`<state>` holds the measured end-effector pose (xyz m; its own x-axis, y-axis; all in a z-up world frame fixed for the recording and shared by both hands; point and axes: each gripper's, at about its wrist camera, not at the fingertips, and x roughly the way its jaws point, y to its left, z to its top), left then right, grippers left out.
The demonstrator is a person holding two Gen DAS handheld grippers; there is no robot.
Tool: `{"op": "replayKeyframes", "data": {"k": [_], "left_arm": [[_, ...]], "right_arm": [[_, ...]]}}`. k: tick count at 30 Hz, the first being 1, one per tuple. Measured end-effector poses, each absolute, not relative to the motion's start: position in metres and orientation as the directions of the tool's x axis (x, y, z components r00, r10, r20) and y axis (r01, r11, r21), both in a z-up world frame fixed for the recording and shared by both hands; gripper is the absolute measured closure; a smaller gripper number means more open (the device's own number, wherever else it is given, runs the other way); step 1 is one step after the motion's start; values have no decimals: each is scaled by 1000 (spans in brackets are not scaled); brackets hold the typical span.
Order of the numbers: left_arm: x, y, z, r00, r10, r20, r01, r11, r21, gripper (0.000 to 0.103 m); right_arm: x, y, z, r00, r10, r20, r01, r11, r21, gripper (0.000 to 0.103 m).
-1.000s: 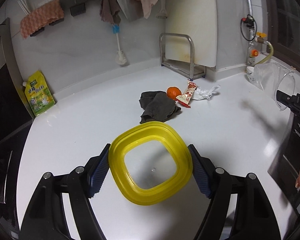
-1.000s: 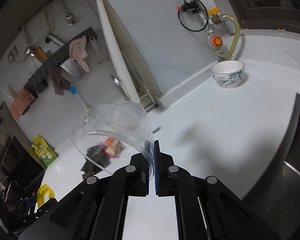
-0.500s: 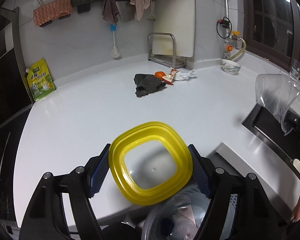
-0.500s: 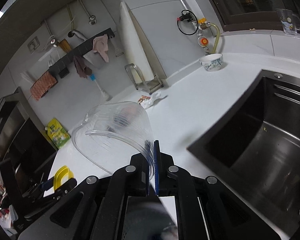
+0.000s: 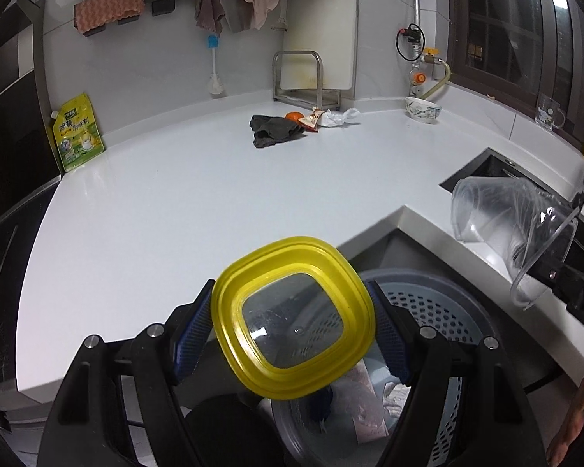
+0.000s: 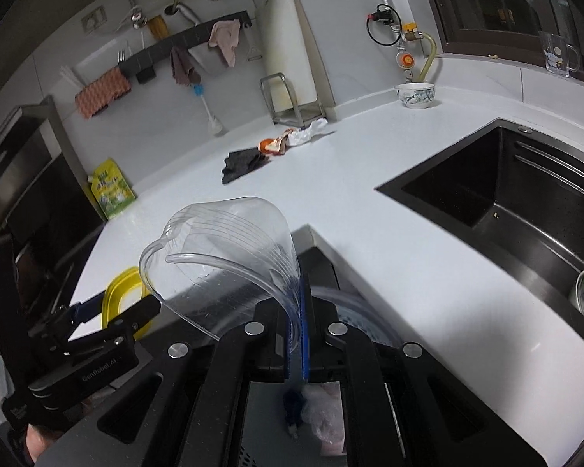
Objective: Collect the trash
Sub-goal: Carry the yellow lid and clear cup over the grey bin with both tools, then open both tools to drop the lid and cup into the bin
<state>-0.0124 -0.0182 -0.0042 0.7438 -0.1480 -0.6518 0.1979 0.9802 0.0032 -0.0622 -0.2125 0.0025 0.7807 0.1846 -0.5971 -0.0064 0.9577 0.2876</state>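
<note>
Yellow lid (image 5: 292, 319) and clear plastic container (image 6: 229, 260), each clamped in a tool above the bin (image 5: 428, 311).
The left tool (image 5: 292, 330) grips the lid by its edges; the right tool (image 6: 298, 311) pinches the container's wall tight. Cloth (image 5: 274, 129), orange (image 5: 293, 116) and wrappers (image 5: 323, 117) lie far back on the white tabletop (image 5: 175, 210).

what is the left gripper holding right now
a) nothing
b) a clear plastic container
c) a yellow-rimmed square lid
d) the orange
c: in the left wrist view the left gripper has its blue pads clamped on either side of the yellow-rimmed square lid, above the grey trash basket.
</note>
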Motion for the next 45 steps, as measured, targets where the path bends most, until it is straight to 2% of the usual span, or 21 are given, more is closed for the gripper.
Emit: {"op": "replayKeyframes", "data": {"k": [19, 34, 37, 40, 45], "left_arm": [[-34, -41, -47, 671, -170, -722, 288, 957, 42, 30], [-28, -50, -67, 622, -174, -764, 302, 953, 29, 26], [-26, -48, -68, 614, -180, -769, 299, 954, 15, 26], [-25, -46, -69, 609, -181, -773, 291, 957, 5, 25], [-24, -44, -69, 612, -177, -771, 281, 960, 3, 16]], "right_arm": [[-92, -208, -66, 656, 115, -746, 77, 973, 217, 99], [-82, -211, -89, 596, 124, -794, 88, 972, 218, 99], [-83, -211, -88, 602, 119, -790, 88, 973, 214, 96], [-83, -213, -87, 610, 111, -784, 97, 972, 213, 83], [-83, -216, -85, 616, 119, -779, 97, 969, 225, 82]]}}
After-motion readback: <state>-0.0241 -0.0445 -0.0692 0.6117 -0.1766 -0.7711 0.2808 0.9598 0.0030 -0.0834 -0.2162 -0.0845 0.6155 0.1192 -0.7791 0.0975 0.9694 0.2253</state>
